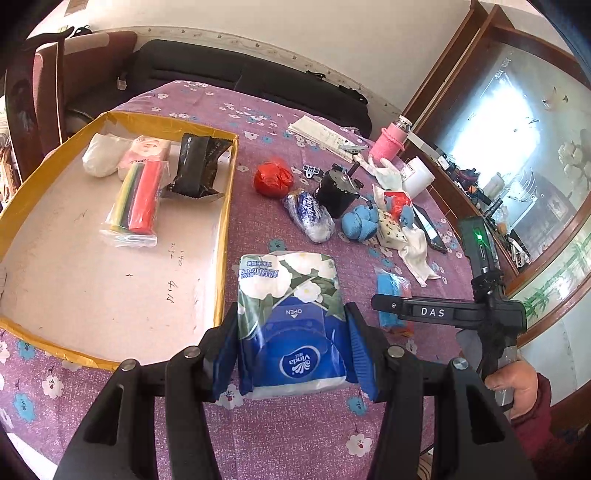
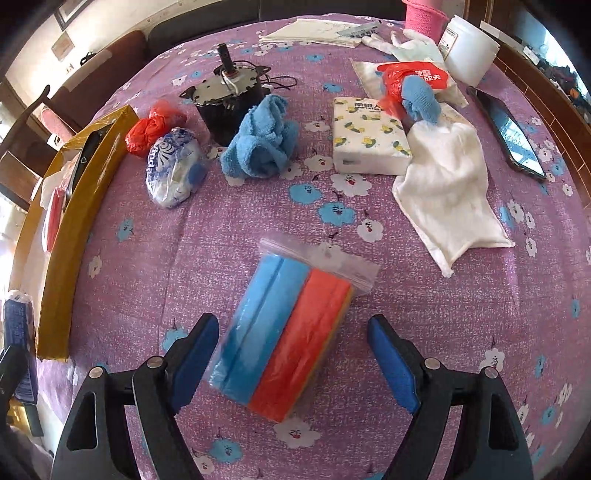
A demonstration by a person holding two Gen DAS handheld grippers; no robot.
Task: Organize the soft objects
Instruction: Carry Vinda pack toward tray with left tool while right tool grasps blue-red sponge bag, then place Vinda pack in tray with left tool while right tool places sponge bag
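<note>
- left tool (image 1: 291,354): blue pads pressed against both sides of the Vinda tissue pack (image 1: 290,321); clamped on it; pack's near end sits between the fingers, far end points away over the purple floral surface (image 1: 258,110), just right of the box wall
- whether the pack is lifted or resting on the cloth: can't say for sure from the left wrist view
- right tool (image 2: 293,354): jaws spread wide, gripping nothing; zip bag of blue and red-orange sponges (image 2: 284,332) lies flat on the surface between the fingers, tilted, with gaps on both sides; pads not touching it
- cardboard box (image 1: 225,206), yellow tape on rim, at left; inside: white soft bundle (image 1: 99,155), pink pack (image 1: 147,151), dark snack wrapper (image 1: 195,166), zip bag with red and multicolour strips (image 1: 136,203); all grouped at the far end
- loose on the surface, right wrist view: red plastic bag (image 2: 147,129) touching a wrapped blue-white roll (image 2: 173,170); black motor (image 2: 225,107) behind a crumpled blue cloth (image 2: 258,140); lemon-print tissue pack (image 2: 369,136) with a white cloth (image 2: 450,184) draped off its right edge; blue glove (image 2: 421,99) and red wrapper (image 2: 413,75) on top of that pile
- far edge: white glove (image 2: 413,48), white jar (image 2: 469,48), pink bottle (image 1: 388,144), papers (image 2: 314,31); phone (image 2: 517,136) at the right edge, apart from the cloths
</note>
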